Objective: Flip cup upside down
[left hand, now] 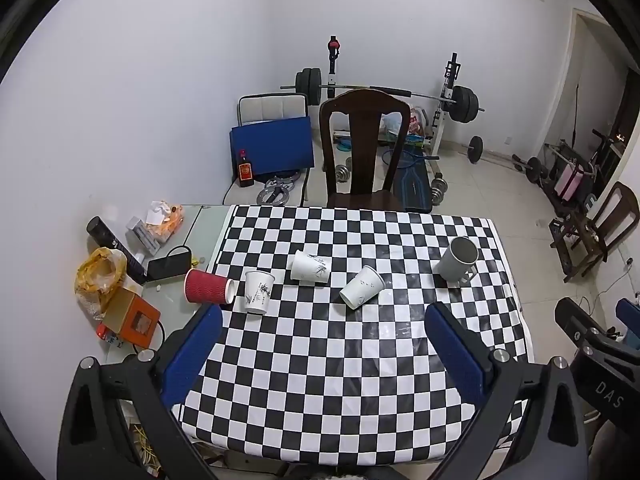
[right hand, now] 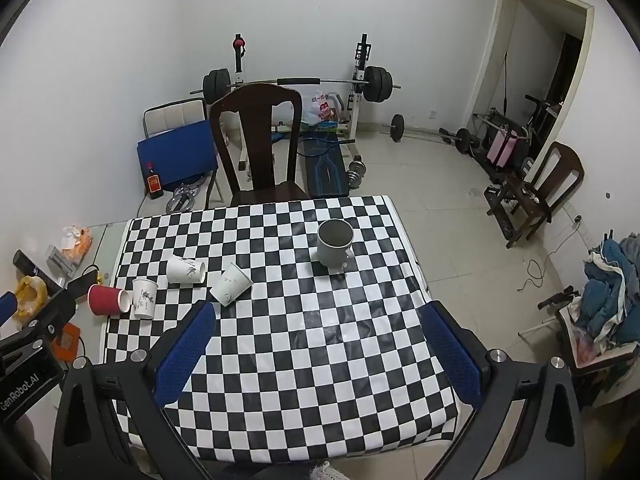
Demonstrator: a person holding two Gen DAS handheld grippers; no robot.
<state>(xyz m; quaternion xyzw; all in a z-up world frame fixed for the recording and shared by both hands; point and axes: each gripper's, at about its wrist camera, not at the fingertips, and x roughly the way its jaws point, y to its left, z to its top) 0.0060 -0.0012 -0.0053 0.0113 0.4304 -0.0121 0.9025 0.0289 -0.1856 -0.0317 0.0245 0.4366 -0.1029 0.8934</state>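
- Two grippers hover over the checkered tablecloth (left hand: 320,360); the left gripper (left hand: 320,344) and the right gripper (right hand: 320,344) each hold blue pads spread wide, gripping nothing.
- Ahead of the right gripper, slightly right, the grey mug (right hand: 335,242) stands upright, mouth up.
- Ahead of the left gripper, two white paper cups (left hand: 362,286) lie tipped; another stands beside a fallen red cup (left hand: 208,286).

"GenRobot.AI" on left gripper (right hand: 24,390) body ("DAS", perhaps cropped, on right gripper (left hand: 608,394))
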